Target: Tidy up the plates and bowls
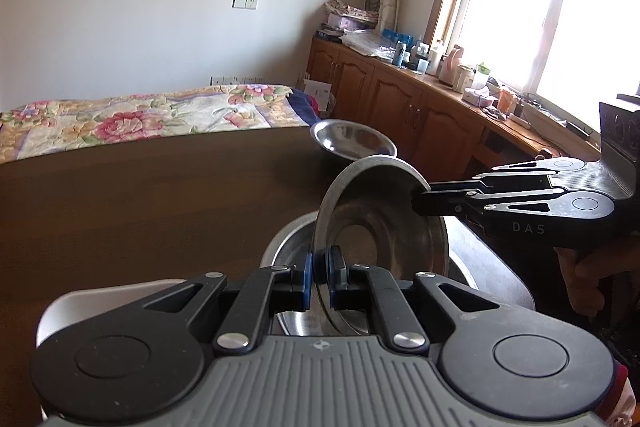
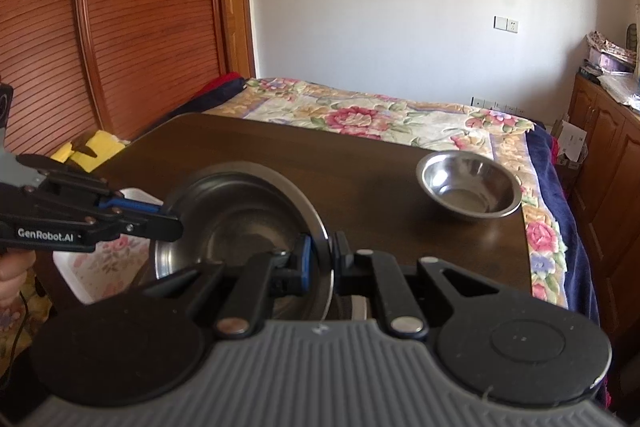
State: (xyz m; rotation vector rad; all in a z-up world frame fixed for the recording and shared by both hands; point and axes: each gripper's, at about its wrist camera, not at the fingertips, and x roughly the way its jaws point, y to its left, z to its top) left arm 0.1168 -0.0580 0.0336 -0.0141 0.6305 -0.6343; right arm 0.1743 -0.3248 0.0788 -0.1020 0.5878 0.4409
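A shallow steel bowl (image 1: 384,223) hangs tilted on edge above the dark wooden table (image 1: 160,207), held by both grippers. My left gripper (image 1: 320,263) is shut on its near rim. My right gripper (image 1: 418,203) comes in from the right and is shut on the opposite rim. The right wrist view shows the same bowl (image 2: 240,219), with my right gripper (image 2: 322,255) clamping its rim and my left gripper (image 2: 172,223) pinching the far left edge. Under the held bowl sits another steel bowl (image 1: 288,243). A third steel bowl (image 1: 352,143) (image 2: 468,191) stands upright near the table's far right edge.
A white tray (image 2: 100,259) with a floral base lies at the table's near left (image 1: 60,311). Past the table is a bed with a floral cover (image 2: 380,119). Wooden cabinets (image 1: 400,99) with clutter run under the window on the right. A hand (image 1: 588,275) holds the right gripper.
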